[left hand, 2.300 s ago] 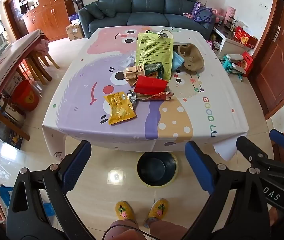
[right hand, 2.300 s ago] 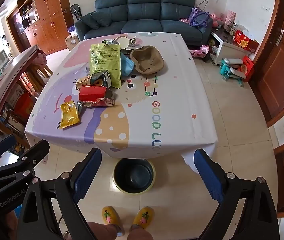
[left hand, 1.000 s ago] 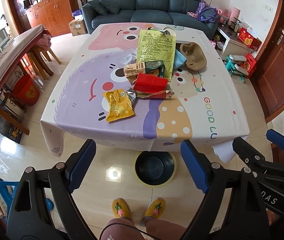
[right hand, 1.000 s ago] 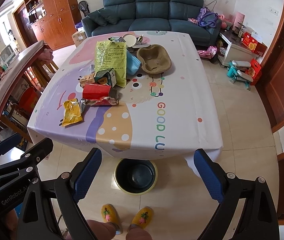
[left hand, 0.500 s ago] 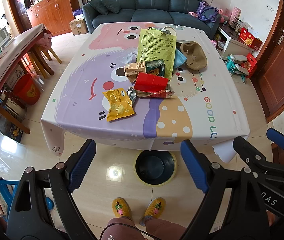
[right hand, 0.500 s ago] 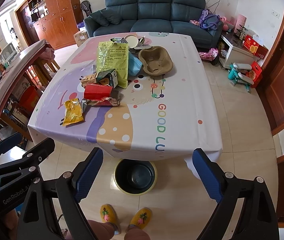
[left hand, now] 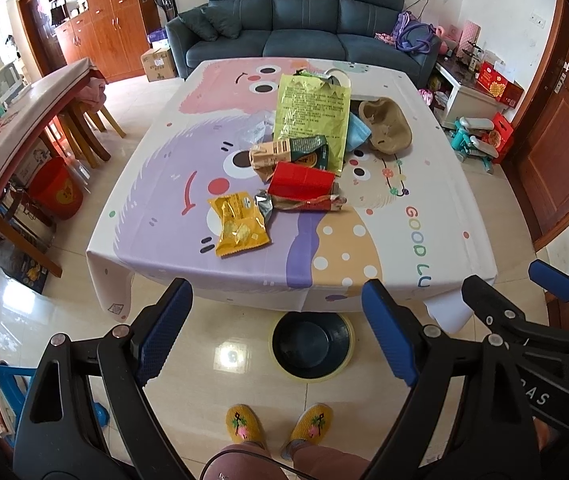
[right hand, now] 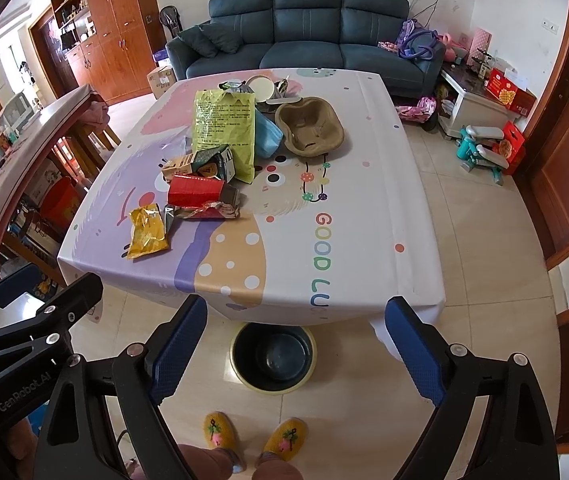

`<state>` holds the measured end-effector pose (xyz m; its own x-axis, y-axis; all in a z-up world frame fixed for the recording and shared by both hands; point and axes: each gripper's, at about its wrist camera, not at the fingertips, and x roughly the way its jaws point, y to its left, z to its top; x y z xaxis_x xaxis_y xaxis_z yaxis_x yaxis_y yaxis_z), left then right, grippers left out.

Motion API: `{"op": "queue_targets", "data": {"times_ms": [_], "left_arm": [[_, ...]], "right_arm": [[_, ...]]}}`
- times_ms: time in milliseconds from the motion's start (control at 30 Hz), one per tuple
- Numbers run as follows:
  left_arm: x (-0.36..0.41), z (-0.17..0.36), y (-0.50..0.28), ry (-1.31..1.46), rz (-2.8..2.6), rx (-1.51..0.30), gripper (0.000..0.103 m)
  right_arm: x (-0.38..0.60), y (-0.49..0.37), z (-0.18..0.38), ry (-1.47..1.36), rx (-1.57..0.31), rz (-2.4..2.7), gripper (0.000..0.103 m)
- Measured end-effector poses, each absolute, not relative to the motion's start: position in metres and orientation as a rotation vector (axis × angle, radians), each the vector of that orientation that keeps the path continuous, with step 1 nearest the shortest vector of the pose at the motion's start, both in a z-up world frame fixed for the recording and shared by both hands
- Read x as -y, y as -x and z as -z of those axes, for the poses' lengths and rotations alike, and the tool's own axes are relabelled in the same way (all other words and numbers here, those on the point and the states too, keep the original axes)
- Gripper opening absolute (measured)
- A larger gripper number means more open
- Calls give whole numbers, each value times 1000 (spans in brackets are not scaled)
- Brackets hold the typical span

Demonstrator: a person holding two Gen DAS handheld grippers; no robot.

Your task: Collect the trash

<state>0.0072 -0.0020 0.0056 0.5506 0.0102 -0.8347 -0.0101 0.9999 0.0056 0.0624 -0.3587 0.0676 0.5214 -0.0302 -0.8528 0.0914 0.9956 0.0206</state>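
While both tools hang short of table (left hand: 436, 184), left gripper (left hand: 276, 332) and right gripper (right hand: 296, 344) gape wide, empty. Trash heaped mid-table; yellow wrapper (left hand: 238, 226) nearest edge, lying flat. Basin (left hand: 311, 346) on floor below. Take yellow wrapper first: approach low, pinch raised crimped edge, avoid snagging tablecloth.

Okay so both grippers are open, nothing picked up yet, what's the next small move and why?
Probably reach the left gripper forward to the yellow snack packet: it lies flat nearest the table's front edge, apart from the pile, with the dark basin on the floor just below.
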Motion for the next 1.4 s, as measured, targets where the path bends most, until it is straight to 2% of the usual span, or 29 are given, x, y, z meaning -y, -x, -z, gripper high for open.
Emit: {"op": "queue_targets", "data": {"times_ms": [133,400,600,1033,1200,1367,1400], "left_arm": [[2,-13,-7,1,-7,-972,85],[0,-32,-7,-88,-83,-934,85],[-30,-38,-19,-36,-100,-931,85],[-113,-32,-111,-10,18,-958,85],[-144,-13,-161,5,145,-1043,85],[-152,33,-201,26,298,-1212,85],[-149,46,-207,20,338,-1252,82]], "right_arm": [[355,-67,-71,-65,-1015,60,89],[353,-73,-81,-83,-985,18,88],[336,-90,-90,-70,-953,-8,88],[295,-166,-80,-144,-991,95,88],[277,-196,-61,-187,-1051,135,83],[265,-213,-33,-240,-1116,196,77],[265,-213,-28,-250,-1122,206,77]]}}
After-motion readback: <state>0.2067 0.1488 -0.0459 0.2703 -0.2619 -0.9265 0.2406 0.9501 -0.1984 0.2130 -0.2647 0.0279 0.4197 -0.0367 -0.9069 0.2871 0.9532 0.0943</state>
